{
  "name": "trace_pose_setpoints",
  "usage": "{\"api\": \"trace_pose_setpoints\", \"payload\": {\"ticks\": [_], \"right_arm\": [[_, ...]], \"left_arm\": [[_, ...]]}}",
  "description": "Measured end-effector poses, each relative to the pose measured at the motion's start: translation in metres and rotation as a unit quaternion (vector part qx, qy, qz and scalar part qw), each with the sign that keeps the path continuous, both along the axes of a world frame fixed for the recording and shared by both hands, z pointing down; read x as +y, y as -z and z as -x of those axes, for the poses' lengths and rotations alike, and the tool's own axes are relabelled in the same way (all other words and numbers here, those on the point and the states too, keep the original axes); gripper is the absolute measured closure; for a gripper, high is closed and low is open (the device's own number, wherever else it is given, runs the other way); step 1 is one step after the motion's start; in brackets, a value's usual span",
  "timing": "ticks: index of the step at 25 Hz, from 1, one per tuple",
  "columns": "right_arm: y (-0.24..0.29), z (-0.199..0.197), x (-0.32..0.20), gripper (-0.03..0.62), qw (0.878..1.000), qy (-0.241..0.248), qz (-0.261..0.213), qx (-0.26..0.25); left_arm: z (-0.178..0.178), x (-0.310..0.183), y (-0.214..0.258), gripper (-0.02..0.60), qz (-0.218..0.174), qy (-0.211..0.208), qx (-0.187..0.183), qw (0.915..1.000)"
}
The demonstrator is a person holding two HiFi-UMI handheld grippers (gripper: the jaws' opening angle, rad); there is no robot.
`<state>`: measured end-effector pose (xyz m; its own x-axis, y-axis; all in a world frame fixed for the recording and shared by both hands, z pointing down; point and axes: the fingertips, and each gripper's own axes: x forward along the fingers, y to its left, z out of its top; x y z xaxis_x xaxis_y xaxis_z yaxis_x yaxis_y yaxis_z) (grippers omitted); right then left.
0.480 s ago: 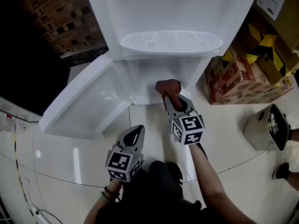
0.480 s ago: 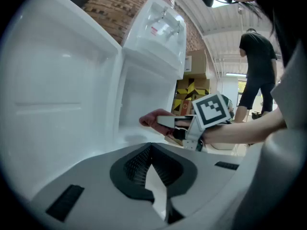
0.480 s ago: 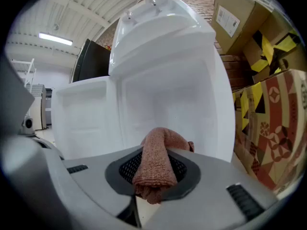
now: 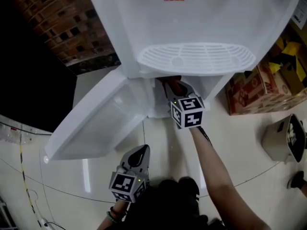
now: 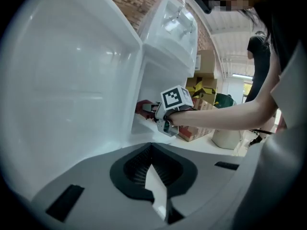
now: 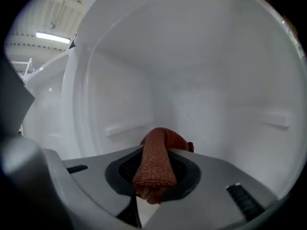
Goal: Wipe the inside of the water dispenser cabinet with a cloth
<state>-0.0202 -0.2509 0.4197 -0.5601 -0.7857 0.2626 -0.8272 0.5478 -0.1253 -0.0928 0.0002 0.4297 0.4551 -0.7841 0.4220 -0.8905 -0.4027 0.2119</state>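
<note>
A white water dispenser (image 4: 201, 18) fills the top of the head view. Its ribbed drip tray (image 4: 196, 56) juts out over the cabinet (image 6: 201, 71) opening below and hides most of the inside from above. The cabinet door (image 4: 100, 123) stands wide open toward the lower left of the frame, and in the left gripper view it takes up the whole left half. Cardboard boxes (image 4: 261, 87) crowd the dispenser's right side. A beige bin (image 4: 283, 138) stands on the glossy floor (image 4: 62, 176) further right, and a brick wall (image 4: 62, 18) shows at upper left.

The right gripper (image 4: 176, 91) reaches in under the tray at centre frame, a bare forearm (image 4: 211, 157) behind it. Its fingers are clamped on a reddish-brown cloth (image 6: 154, 166). The cloth is folded into a thick strip (knitted-looking up close) whose long axis runs along the fingers, from the bottom of the right gripper view up and away toward the cabinet's back wall. Its far end bunches past the fingertips; whether it touches the wall cannot be told. Narrow ledges (image 6: 127, 127) run along the white side walls around it.

The left gripper (image 4: 139, 153) hangs at lower centre, outside the cabinet and well apart from the cloth. It points toward the door, fingers together with nothing between them.
</note>
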Motion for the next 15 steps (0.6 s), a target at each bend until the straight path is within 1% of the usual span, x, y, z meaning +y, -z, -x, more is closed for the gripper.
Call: {"api": "trace_pose_setpoints", "payload": {"ticks": [3, 5, 10, 15], "right_arm": [[-0.011, 0.007, -0.011, 0.52, 1.0, 0.003, 0.014, 0.015], [-0.025, 0.009, -0.013, 0.522, 0.999, 0.003, 0.036, 0.031], [-0.064, 0.008, -0.003, 0.52, 0.993, 0.0, 0.101, 0.062], [-0.077, 0.007, 0.03, 0.52, 0.989, 0.011, 0.125, 0.081]], "left_arm": [[-0.004, -0.002, 0.001, 0.602, -0.001, -0.021, 0.002, 0.9998], [-0.002, -0.005, 0.0, 0.602, -0.001, -0.026, 0.001, 0.9997], [0.005, -0.014, 0.0, 0.602, -0.006, -0.018, 0.002, 0.9998], [0.012, -0.016, -0.008, 0.603, -0.001, 0.01, 0.005, 0.9999]]}}
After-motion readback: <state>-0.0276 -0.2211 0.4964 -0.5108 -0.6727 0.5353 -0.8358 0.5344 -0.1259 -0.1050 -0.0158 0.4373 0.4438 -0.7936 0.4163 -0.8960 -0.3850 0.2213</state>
